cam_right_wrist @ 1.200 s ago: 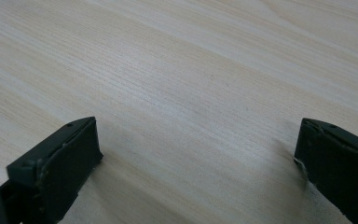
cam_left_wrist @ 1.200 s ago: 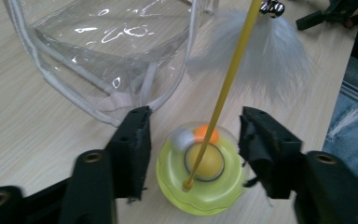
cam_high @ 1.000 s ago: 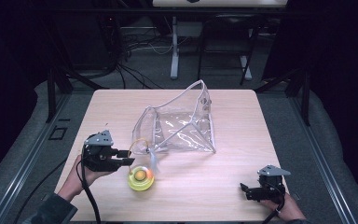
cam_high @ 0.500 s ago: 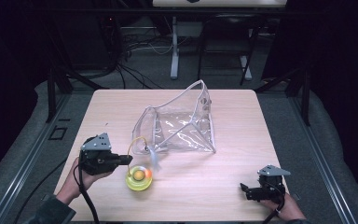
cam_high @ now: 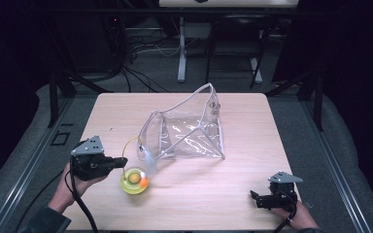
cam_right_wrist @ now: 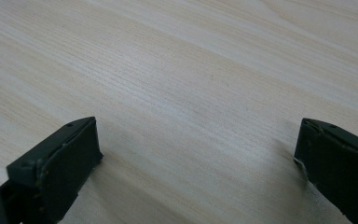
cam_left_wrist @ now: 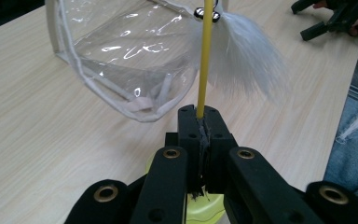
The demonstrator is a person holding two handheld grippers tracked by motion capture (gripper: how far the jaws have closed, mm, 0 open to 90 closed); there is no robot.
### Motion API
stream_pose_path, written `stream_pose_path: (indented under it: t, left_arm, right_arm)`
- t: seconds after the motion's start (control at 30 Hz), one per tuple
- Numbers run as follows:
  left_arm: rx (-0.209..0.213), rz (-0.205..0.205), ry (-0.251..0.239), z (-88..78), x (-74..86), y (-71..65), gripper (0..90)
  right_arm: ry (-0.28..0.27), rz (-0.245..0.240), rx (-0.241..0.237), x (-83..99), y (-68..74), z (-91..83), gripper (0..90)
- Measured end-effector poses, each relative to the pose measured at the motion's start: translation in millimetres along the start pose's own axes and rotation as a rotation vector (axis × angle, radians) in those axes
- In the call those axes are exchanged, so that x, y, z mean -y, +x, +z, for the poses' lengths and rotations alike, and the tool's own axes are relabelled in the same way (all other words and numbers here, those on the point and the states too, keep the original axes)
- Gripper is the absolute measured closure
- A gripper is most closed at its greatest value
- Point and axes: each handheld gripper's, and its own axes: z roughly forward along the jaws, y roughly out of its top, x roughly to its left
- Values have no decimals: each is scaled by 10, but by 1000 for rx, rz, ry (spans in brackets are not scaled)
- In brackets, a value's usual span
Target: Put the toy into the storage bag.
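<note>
The left tongs [cam_left_wrist: 200, 122] clamp the yellow wand [cam_left_wrist: 205, 60] of a feather toy just beside the clear pouch [cam_high: 189, 131]; the right tongs [cam_right_wrist: 196, 154] rest apart, well away from the pouch.

On the table [cam_high: 233, 194], the pouch [cam_high: 189, 133] stood at centre. The ball toy [cam_high: 134, 180] lay before its left corner, its wand [cam_high: 128, 143] arching up toward the pouch mouth. The left gripper [cam_high: 121, 161] sat just left of the toy, gripping the wand. The right gripper [cam_high: 253, 196] rested well apart, at the near right edge.
</note>
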Motion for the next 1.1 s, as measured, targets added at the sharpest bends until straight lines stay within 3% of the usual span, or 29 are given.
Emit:
stream_pose_path:
  t: [0.73, 1.1]
  left_arm:
    - [-125, -69, -10, -300, 157, 281, 888]
    - [-208, -110, -15, -403, 203, 502, 888]
  right_arm:
    - [2, -2, -1, -1, -2, -1, 0]
    - [0, 0, 0, 0, 0, 0, 0]
